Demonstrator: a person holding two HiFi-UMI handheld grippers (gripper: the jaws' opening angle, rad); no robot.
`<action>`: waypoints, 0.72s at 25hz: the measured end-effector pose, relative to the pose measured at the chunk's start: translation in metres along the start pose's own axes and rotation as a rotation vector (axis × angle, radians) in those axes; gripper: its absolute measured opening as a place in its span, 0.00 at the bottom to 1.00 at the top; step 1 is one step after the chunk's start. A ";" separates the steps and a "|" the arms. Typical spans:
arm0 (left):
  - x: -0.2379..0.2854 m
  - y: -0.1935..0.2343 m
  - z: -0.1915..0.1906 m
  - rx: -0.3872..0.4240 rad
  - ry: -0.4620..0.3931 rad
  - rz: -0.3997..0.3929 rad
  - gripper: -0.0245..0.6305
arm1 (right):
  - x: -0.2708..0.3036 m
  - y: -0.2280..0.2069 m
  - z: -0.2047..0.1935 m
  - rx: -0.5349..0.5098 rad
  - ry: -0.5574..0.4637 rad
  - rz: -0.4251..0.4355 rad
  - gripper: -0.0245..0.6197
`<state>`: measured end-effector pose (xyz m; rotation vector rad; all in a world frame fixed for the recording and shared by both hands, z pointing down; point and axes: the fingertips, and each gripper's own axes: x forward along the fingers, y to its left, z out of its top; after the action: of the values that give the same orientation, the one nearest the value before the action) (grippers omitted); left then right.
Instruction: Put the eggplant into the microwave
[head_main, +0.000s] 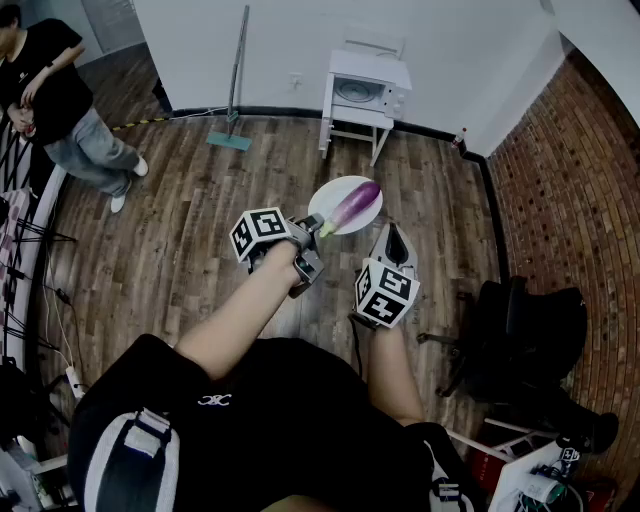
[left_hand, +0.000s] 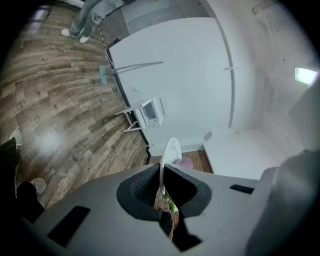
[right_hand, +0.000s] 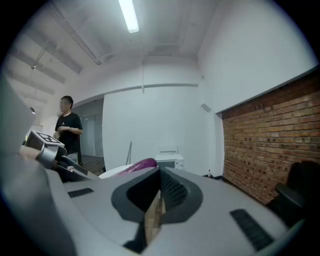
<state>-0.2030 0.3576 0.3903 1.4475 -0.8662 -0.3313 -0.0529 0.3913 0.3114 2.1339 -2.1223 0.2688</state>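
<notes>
A purple eggplant (head_main: 353, 204) with a green stem lies on a white plate (head_main: 368, 219) held in the air above the wooden floor. My left gripper (head_main: 313, 232) is shut on the plate's near rim, next to the stem; in the left gripper view the plate (left_hand: 170, 149) runs edge-on into the jaws, with the eggplant (left_hand: 185, 163) behind it. My right gripper (head_main: 394, 240) hangs just right of the plate, shut and empty. The white microwave (head_main: 364, 91) stands on a white stand against the far wall, also seen as the microwave (left_hand: 150, 111) and the microwave (right_hand: 170, 161). The right gripper view shows the eggplant (right_hand: 142, 165).
A person (head_main: 60, 100) stands at the far left. A long-handled mop (head_main: 236, 80) leans on the back wall. A small bottle (head_main: 460, 140) sits in the corner by the brick wall (head_main: 580, 200). A black chair (head_main: 520, 340) is close on my right; cables lie along the left.
</notes>
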 end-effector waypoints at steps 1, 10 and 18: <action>0.003 0.000 -0.003 0.000 0.002 0.002 0.07 | -0.001 -0.004 0.000 0.008 -0.004 0.001 0.05; 0.022 -0.003 -0.027 -0.018 -0.003 0.007 0.07 | -0.010 -0.029 -0.003 0.018 -0.006 0.035 0.05; 0.035 0.014 -0.010 -0.024 0.038 0.012 0.07 | 0.001 -0.020 -0.011 0.006 -0.001 0.008 0.05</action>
<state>-0.1773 0.3433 0.4152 1.4216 -0.8379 -0.3031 -0.0337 0.3927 0.3233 2.1294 -2.1338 0.2759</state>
